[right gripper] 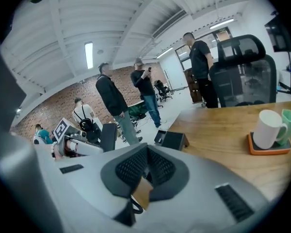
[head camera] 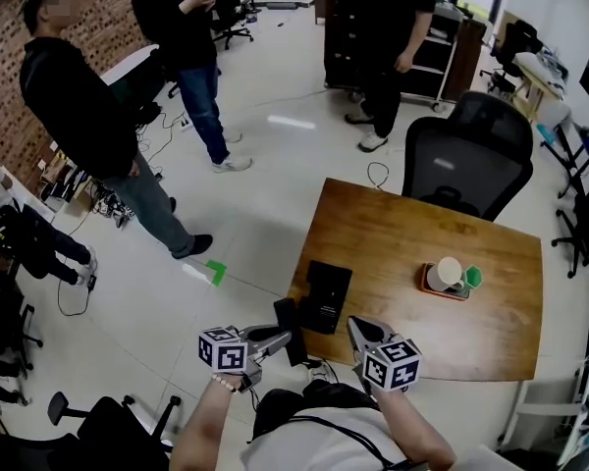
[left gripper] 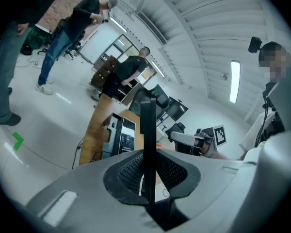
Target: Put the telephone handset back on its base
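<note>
The black telephone base sits on the wooden table near its front left corner. My left gripper is shut on the slim black handset, which it holds just left of the base, at the table's edge. In the left gripper view the handset stands upright between the pads, with the base beyond it. My right gripper hovers shut, with nothing in it, right of the base. The right gripper view shows the base ahead and the handset to the left.
A white mug and a green cup rest on an orange coaster at the table's right. A black office chair stands behind the table. Three people stand on the floor at the back. A thin cable hangs by the front edge.
</note>
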{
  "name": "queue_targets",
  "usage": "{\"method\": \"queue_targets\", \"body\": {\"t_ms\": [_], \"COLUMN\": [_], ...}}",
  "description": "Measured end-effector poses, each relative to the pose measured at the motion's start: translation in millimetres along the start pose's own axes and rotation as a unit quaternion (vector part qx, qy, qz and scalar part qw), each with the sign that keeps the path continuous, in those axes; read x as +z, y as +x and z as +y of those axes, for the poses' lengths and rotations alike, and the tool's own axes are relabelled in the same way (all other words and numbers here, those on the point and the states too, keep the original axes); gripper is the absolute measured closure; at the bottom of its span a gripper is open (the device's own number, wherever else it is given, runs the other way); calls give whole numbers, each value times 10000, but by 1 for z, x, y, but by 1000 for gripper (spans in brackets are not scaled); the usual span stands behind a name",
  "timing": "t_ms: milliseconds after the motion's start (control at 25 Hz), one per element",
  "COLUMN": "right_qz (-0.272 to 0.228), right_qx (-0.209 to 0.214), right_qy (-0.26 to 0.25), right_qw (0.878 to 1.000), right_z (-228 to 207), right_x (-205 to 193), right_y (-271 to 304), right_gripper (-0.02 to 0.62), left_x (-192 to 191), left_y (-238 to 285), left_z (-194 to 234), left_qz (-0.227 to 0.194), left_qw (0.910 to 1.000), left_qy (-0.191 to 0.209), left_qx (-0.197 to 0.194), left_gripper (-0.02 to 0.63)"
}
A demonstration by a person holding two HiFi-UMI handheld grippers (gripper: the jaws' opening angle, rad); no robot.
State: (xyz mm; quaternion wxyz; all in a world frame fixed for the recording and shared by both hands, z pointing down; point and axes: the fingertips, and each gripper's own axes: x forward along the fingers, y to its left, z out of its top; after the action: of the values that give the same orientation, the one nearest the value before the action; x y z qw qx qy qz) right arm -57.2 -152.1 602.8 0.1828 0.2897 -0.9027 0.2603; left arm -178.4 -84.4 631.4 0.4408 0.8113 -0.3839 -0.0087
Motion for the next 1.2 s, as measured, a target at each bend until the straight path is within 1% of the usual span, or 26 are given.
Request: {"method": "queue_targets", "body": {"t_ms": [80, 240, 360, 520, 680, 960, 1200], "right_qz": [-9, -2, -9, -54, -86, -74, -50], "right_qx": [-111, -275, -389, -554, -669, -821, -970], "right_qy": [69, 142, 158, 173, 222, 228, 282], "right_qw": [9999, 9995, 9991, 9983, 9975, 9963, 9949], "right_z": [-6, -14, -19, -26, -32, -40, -49], "right_x": [0, 2, 3, 4, 4, 9, 7], "right_y": [0, 0, 0, -2, 0, 2, -1], "right_gripper": [592, 592, 592, 592, 592, 592, 592], "left_x": [4, 12, 17, 22, 29, 30, 25], "left_y": [9, 27, 40, 56, 72, 88, 100], "left_z": [10, 36, 49, 58, 70, 84, 97], "left_qz": [313, 834, 1148, 1574, 1788, 2182, 2322], "left_qw": [9992, 9951, 9901, 9813, 9759, 9650, 9607], "left_qy": [19, 164, 212, 484, 516, 326, 96], "left_qx": [-240, -501, -784, -999, -1142, -1417, -1515], "left_gripper": [535, 535, 535, 535, 535, 535, 535]}}
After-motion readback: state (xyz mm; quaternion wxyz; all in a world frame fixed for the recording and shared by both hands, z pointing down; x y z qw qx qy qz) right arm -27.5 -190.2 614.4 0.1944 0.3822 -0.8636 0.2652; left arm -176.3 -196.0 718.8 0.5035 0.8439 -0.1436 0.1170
